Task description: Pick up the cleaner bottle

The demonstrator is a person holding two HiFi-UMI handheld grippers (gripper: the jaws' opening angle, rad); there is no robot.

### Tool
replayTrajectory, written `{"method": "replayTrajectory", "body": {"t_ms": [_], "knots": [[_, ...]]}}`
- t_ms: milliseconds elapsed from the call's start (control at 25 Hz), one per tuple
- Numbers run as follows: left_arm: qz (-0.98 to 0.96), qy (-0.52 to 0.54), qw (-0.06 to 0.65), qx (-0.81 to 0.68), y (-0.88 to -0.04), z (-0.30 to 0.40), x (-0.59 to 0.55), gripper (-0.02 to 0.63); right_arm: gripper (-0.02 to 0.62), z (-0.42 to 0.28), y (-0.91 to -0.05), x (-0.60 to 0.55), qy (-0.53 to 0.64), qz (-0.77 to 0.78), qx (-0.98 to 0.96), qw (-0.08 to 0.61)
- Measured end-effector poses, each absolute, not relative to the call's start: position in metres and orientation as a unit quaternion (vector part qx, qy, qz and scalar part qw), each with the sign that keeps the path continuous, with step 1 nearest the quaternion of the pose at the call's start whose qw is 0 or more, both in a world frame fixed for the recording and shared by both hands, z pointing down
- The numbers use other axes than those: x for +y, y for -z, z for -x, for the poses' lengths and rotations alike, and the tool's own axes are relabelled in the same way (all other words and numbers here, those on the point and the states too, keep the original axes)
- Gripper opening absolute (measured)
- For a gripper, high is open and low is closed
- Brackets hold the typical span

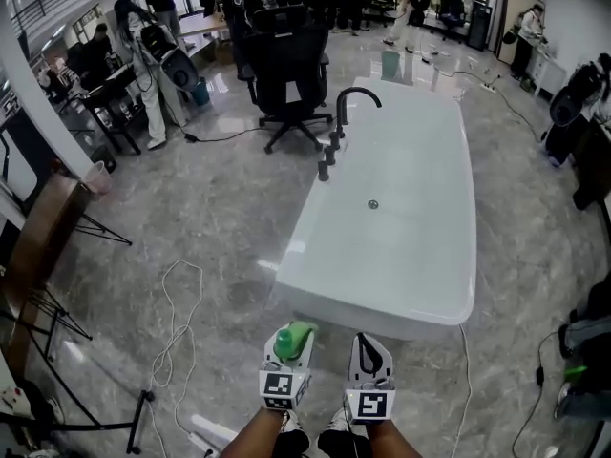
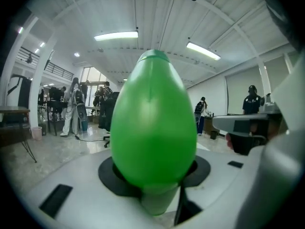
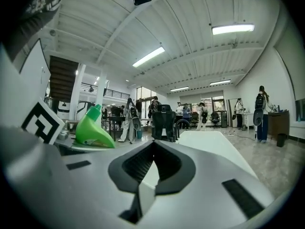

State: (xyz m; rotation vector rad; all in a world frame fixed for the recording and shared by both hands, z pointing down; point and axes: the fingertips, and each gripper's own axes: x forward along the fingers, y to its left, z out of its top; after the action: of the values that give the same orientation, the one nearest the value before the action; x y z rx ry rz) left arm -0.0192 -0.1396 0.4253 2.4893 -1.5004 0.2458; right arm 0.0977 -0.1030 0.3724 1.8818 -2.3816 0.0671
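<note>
The cleaner bottle (image 1: 291, 340) is green and pear-shaped. It sits upright between the jaws of my left gripper (image 1: 287, 353), which is shut on it, low in the head view. In the left gripper view the bottle (image 2: 152, 123) fills the middle and hides much of the room behind it. My right gripper (image 1: 370, 351) is held just to the right of the left one, with its jaws shut and nothing between them. From the right gripper view, the closed jaws (image 3: 152, 163) point at the bathtub, and the green bottle (image 3: 93, 130) shows to the left.
A white bathtub (image 1: 401, 227) with a black faucet (image 1: 348, 103) stands straight ahead on the grey marble floor. A black office chair (image 1: 286, 65) is beyond it. A white cable (image 1: 177, 322) loops on the floor at left, beside tripod legs (image 1: 57, 322). People stand at the back.
</note>
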Motion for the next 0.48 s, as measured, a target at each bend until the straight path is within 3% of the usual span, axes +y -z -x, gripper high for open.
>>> {"method": "replayTrajectory", "body": {"t_ms": [320, 480], "knots": [[-0.860, -0.071, 0.126, -0.490, -0.324, -0.012, -0.107, 0.181, 0.017, -0.154, -0.261, -0.079, 0.007, -0.648, -0.760, 0.048], [-0.865, -0.060, 0.127, -0.482, -0.298, -0.020, -0.107, 0.181, 0.017, -0.168, -0.247, -0.074, 0.009, -0.654, -0.756, 0.041]]}}
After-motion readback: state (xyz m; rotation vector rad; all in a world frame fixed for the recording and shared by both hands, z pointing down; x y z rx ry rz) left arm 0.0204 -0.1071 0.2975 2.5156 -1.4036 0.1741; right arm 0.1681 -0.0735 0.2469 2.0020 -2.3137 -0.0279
